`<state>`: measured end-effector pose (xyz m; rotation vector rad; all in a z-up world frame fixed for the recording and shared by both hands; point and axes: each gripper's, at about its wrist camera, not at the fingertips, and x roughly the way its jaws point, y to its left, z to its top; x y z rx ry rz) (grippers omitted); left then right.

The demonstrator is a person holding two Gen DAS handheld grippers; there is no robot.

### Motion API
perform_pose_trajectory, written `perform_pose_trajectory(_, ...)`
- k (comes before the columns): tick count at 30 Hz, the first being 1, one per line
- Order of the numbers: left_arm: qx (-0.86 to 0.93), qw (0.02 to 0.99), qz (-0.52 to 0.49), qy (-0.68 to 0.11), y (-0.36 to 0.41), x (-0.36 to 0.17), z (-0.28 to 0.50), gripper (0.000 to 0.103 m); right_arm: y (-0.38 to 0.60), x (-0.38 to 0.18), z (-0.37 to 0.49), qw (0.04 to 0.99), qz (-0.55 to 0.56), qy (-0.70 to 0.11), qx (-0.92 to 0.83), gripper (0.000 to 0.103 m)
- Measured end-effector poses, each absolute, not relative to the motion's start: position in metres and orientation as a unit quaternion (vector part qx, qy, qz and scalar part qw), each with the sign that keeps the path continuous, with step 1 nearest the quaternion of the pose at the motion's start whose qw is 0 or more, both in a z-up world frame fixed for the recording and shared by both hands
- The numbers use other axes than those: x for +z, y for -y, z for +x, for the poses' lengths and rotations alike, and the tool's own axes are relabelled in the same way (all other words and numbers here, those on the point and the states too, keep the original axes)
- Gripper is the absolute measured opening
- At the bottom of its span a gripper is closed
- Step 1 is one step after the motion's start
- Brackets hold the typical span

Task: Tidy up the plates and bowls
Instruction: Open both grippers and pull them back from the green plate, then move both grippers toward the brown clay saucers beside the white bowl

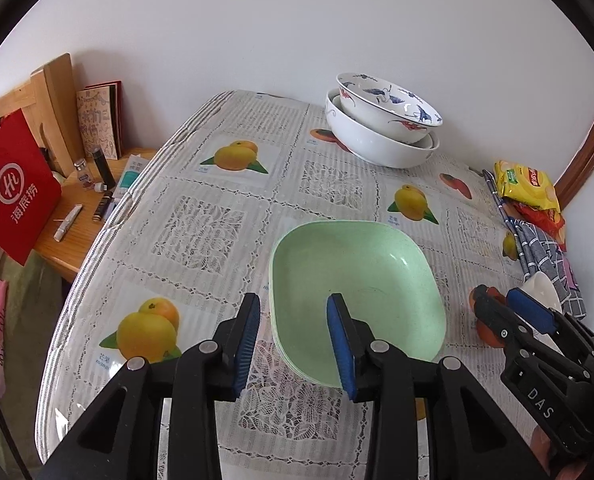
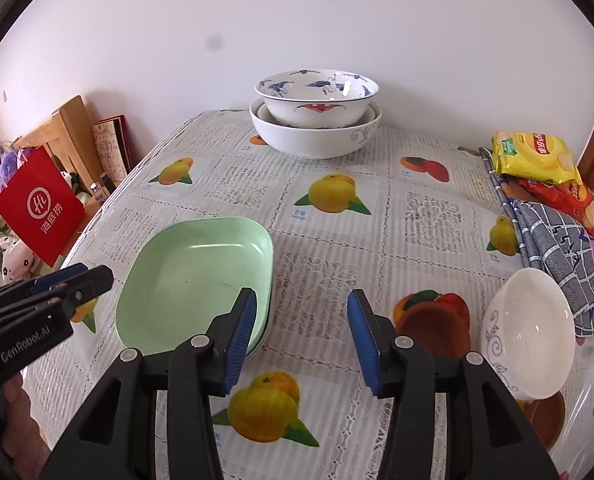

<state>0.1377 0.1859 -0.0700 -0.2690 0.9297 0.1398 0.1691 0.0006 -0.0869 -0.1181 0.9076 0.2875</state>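
Left wrist view: green plates stacked, both tools gaping, holding nothing. Next, I judge, right tool must clasp white bowl at three o'clock.

- The left wrist view looks forward and steeply down along the left tool, from close above the near edge of the fruit-printed, lace-covered surface, facing the white back wall.
- The right wrist view looks the same way along the right tool, set further toward the right edge.
- Both share the square pale-green plastic plates, the stacked blue-and-white porcelain bowls at the far edge, and each other's tool.
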Motion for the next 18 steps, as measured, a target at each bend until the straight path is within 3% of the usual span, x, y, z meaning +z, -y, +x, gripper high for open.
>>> perform_pose_trajectory(5,0.063,0.887,-0.124,-0.440,-0.177,-0.060,0.131,0.033,0.019,-0.082,0.156,0.892,-0.054,-0.431,0.125,0.048)
perform_pose_trajectory(8,0.052,0.888,-0.122,-0.440,-0.168,-0.057,0.128,0.040,0.030,-0.079,0.148,0.896,-0.055,-0.425,0.117,0.053)
perform_pose_trajectory(18,0.019,0.896,-0.107,-0.431,-0.129,-0.048,0.125,0.040,0.076,-0.066,0.127,0.910,-0.063,-0.405,0.066,0.057)
